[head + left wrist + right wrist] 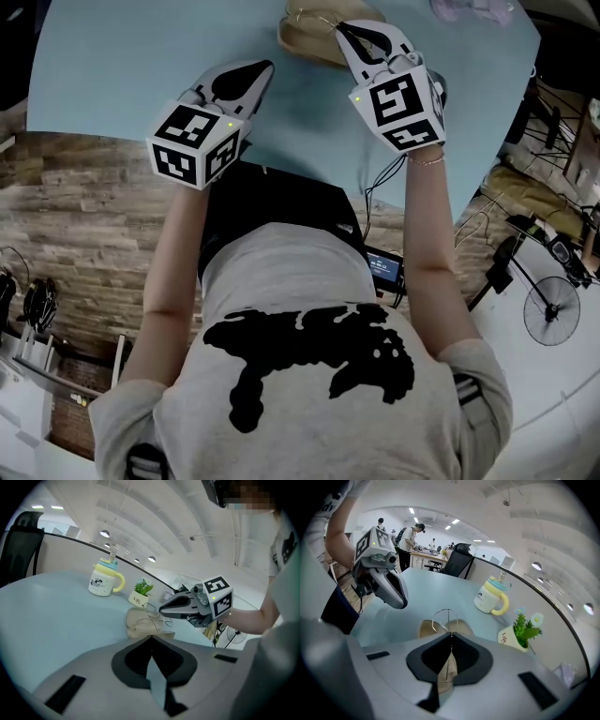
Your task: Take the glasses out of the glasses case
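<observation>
The right gripper's [451, 634] jaws are clenched on the glasses [442, 619], a thin wire rim with clear lenses. The pinched part is hidden between the tips, and the arms can hardly be made out. Just beyond and below the tips a rounded tan case [425, 629] is seen, half covered by the jaws. The left gripper [151, 640] is closed on nothing. The case is seen beyond its tips, on the smooth pale-blue table [56, 616].

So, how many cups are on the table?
1: a white cup with a yellow handle, standing on the table next to the small potted plant. More could stand outside the views.
</observation>
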### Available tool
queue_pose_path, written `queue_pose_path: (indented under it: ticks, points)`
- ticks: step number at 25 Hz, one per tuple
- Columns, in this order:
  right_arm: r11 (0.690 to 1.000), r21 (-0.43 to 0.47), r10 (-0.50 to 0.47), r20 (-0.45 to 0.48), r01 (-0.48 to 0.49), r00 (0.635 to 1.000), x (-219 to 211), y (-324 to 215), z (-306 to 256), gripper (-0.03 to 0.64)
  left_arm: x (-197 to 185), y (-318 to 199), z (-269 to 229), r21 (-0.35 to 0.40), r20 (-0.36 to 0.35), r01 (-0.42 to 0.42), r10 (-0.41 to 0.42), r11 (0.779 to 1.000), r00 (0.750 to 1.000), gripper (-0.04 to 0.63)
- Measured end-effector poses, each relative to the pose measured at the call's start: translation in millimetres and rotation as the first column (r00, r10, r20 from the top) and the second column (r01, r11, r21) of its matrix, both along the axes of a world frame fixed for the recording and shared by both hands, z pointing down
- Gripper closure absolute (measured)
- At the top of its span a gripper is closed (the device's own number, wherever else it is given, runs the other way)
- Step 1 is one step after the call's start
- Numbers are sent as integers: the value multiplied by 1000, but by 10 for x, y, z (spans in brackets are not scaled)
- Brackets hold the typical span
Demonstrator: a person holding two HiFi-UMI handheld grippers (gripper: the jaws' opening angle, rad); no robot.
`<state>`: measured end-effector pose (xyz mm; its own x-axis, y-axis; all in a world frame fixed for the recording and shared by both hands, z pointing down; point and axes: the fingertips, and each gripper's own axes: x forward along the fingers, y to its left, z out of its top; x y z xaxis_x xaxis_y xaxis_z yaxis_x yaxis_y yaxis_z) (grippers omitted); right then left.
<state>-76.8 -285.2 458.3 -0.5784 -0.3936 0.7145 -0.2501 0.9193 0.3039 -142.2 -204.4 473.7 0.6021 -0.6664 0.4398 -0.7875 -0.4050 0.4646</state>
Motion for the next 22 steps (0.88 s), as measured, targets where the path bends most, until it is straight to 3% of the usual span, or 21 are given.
queue_pose_path:
  ticks: [13, 22]
  points:
    - [992, 35, 113, 165, -120, 980, 61, -20, -560, 606, 37, -166, -426, 98, 29, -31, 29, 995, 999, 584]
    - [980, 8, 185, 318, -198, 930, 140, 1, -948, 604, 112, -264, -720, 168, 42, -56, 49, 984, 998, 584]
